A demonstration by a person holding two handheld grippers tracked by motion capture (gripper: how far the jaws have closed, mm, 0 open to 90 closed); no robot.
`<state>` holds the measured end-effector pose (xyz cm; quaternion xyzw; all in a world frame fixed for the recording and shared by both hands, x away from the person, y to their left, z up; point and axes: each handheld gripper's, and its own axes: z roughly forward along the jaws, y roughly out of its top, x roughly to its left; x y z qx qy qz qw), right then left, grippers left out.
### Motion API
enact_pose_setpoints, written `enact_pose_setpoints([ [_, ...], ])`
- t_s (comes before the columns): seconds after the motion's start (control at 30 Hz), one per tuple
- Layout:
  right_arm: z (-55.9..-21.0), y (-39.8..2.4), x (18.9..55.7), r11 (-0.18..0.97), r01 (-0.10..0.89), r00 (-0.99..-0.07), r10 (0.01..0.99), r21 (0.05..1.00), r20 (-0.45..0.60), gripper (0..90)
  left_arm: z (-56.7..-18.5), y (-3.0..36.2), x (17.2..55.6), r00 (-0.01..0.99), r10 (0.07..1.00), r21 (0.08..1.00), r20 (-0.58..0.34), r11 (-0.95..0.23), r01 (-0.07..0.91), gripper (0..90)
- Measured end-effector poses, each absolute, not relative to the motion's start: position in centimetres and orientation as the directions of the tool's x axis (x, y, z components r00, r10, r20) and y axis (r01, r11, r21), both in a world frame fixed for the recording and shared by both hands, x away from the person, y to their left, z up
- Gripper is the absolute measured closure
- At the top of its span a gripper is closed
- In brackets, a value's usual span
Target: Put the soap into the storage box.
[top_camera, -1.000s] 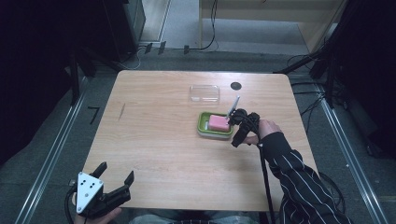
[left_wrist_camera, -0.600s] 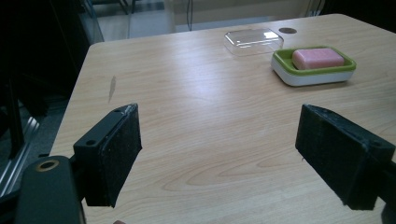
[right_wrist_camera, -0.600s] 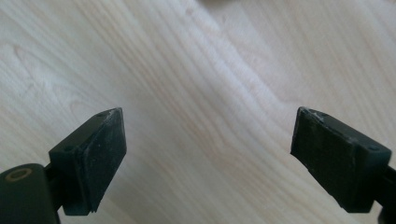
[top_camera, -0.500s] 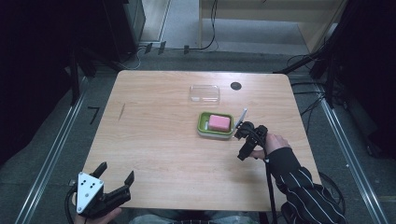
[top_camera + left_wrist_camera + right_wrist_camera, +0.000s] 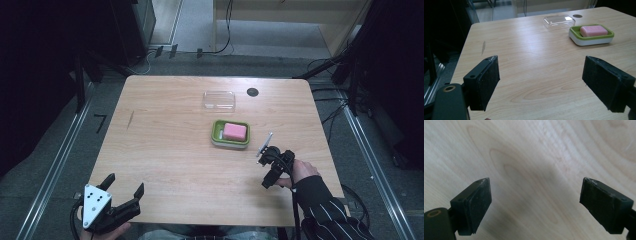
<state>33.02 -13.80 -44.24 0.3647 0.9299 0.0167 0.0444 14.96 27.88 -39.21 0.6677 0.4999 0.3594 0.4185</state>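
- Right, nearest me I see my left gripper (image 5: 122, 196) at the near left corner of the wooden table (image 5: 165, 150), its grey three-cornered plate facing up and its jaws spread wide with nothing between them.
- In the left gripper view those two black jaws stand far apart over bare wood, and a thin dark streak (image 5: 483, 47) marks the tabletop ahead of them on the left.
- My right gripper (image 5: 270, 167) sits a little farther in, toward the right edge of the table, held by a hand (image 5: 301, 171) coming out of a dark striped sleeve (image 5: 332, 215).
- In the right gripper view its jaws are also wide apart, pointing down at plain wood grain and holding nothing.
- Just beyond and left of the right gripper, near it but not touching, I see a green soap dish (image 5: 230, 134) with a white base, and a pink bar of soap (image 5: 234, 131) lies inside it.
- Beyond the dish, apart from it, a clear plastic lid (image 5: 219, 100) lies flat on the wood.
- Farthest back, just right of the lid near the table's far edge, there is a small dark round hole (image 5: 252, 92).
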Motion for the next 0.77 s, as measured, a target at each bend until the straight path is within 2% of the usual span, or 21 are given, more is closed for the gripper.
enact_pose_setpoints([
  [0.4,-45.6,-15.3,30.5,0.723,0.691,-0.721,0.691,0.026,-0.045,10.9,-39.2,27.8,15.0,0.244,0.968,0.918,0.063,-0.152,0.367,14.7],
  [0.77,-46.1,-16.0,29.1,0.718,0.695,-0.718,0.696,0.044,-0.028,10.9,-39.2,27.7,15.1,0.249,0.967,0.919,0.059,-0.151,0.365,14.7],
])
